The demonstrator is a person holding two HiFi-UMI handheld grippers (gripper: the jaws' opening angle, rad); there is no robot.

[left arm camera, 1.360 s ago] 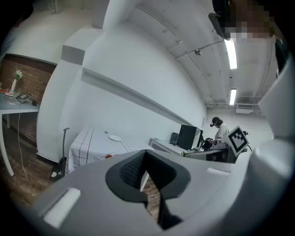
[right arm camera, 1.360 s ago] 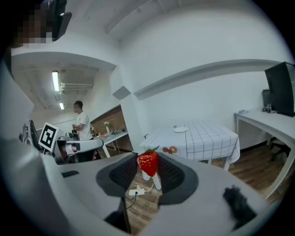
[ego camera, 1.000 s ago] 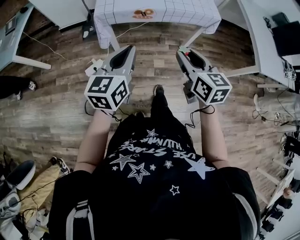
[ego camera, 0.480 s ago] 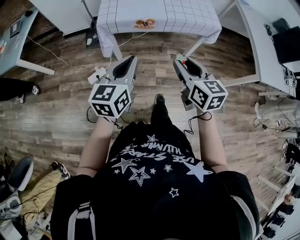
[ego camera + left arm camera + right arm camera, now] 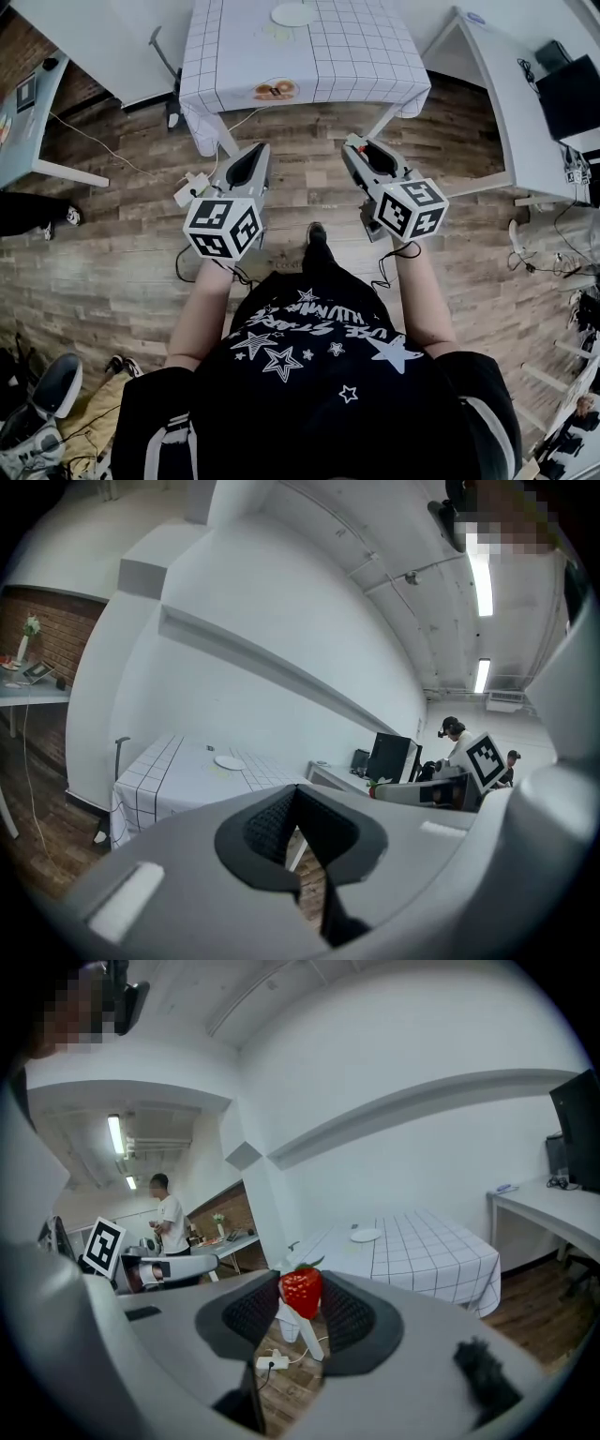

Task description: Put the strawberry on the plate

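The red strawberry (image 5: pixel 301 1292) sits between the pads of my right gripper (image 5: pixel 301 1303), which is shut on it. In the head view that gripper (image 5: pixel 358 150) is held over the wooden floor, short of the table (image 5: pixel 366 66) with the white checked cloth. The white plate (image 5: pixel 293 13) lies at the table's far side; it also shows as a plate (image 5: pixel 366 1235) ahead of the strawberry and as a plate (image 5: pixel 228 761) in the left gripper view. My left gripper (image 5: pixel 251 157) is level with the right one, its pads meeting at the tip with nothing between them (image 5: pixel 294 799).
A power strip (image 5: pixel 190 183) with a cable lies on the floor before the table's left leg. White desks stand at the left (image 5: pixel 28 112) and right (image 5: pixel 506 84), the right one with a black monitor (image 5: pixel 572 94). A person (image 5: pixel 169 1218) stands far off.
The table has come further into the head view, and the plate now shows at its far side. Both grippers keep their hold and their spacing.
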